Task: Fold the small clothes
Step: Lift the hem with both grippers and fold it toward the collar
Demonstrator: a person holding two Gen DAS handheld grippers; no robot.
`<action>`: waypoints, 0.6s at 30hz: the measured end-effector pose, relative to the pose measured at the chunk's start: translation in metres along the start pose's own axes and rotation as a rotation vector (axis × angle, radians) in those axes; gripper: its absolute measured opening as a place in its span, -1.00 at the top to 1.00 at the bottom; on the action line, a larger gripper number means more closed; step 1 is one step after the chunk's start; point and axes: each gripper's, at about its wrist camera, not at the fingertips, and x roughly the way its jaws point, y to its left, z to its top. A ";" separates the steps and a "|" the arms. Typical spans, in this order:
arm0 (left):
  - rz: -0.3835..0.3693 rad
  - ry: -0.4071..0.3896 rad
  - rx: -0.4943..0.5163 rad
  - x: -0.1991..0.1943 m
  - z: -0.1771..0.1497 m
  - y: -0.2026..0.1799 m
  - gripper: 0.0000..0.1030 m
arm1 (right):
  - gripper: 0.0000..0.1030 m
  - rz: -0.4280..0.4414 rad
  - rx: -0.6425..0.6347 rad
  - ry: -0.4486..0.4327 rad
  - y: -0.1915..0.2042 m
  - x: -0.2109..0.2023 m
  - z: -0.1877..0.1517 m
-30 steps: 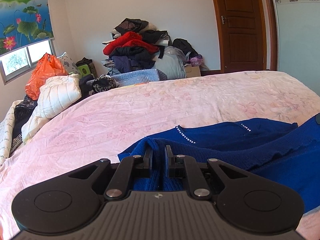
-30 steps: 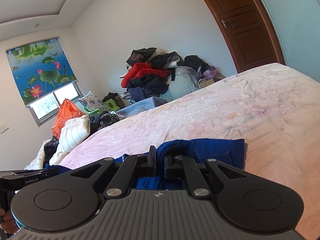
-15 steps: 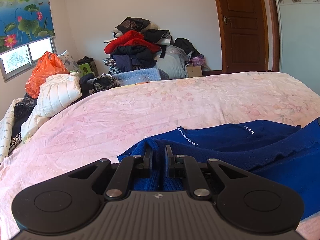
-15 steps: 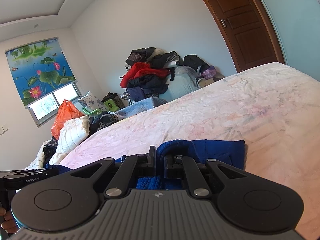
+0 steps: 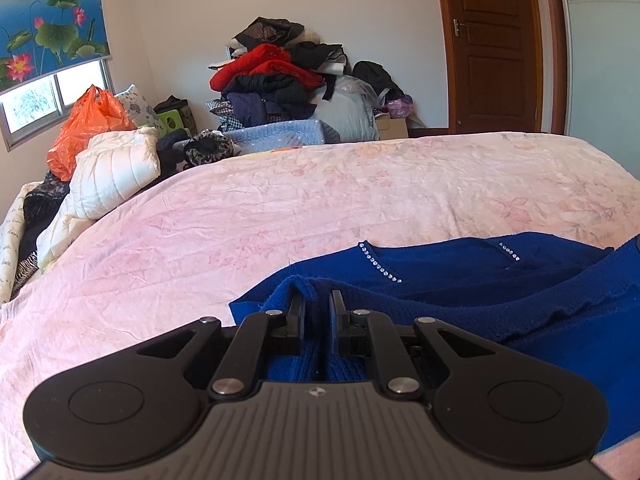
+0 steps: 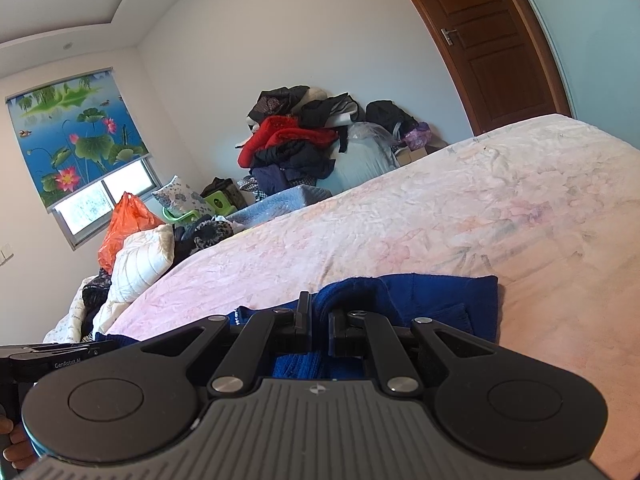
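Note:
A dark blue knit sweater [image 5: 500, 280] with small rhinestone trims lies on the pink bed cover [image 5: 320, 200]. My left gripper [image 5: 317, 300] is shut on a bunched edge of the sweater at its left side. In the right wrist view my right gripper [image 6: 319, 312] is shut on another bunched edge of the same sweater [image 6: 432, 296], near its right side. Both hold the cloth low over the bed. The left gripper's body [image 6: 52, 360] shows at the left edge of the right wrist view.
A tall heap of clothes [image 5: 280, 76] stands against the far wall. A white quilted jacket [image 5: 116, 168] and an orange plastic bag [image 5: 88, 120] lie at the bed's left. A brown door [image 5: 496, 48] is at the back right.
The left wrist view has shifted slightly, so the sweater sits a little lower and more to the right. Both grippers still hold the cloth.

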 end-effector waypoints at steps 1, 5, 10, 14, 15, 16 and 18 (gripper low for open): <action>-0.004 0.002 -0.003 0.001 0.001 0.001 0.79 | 0.77 -0.003 0.003 0.000 -0.001 0.001 0.000; -0.021 0.004 -0.016 0.006 0.010 0.004 0.79 | 0.77 -0.010 0.010 -0.006 -0.006 0.005 0.004; -0.019 0.009 -0.016 0.021 0.019 0.002 0.79 | 0.77 -0.012 0.029 -0.006 -0.012 0.018 0.012; -0.006 0.021 -0.014 0.036 0.023 0.001 0.79 | 0.77 -0.009 0.041 0.008 -0.015 0.035 0.016; -0.003 0.026 -0.014 0.040 0.024 0.001 0.79 | 0.77 -0.009 0.042 0.012 -0.016 0.040 0.017; 0.000 0.030 -0.013 0.044 0.025 0.001 0.79 | 0.77 -0.010 0.042 0.015 -0.017 0.045 0.019; 0.010 0.039 -0.012 0.052 0.027 0.002 0.79 | 0.77 -0.011 0.044 0.023 -0.018 0.055 0.021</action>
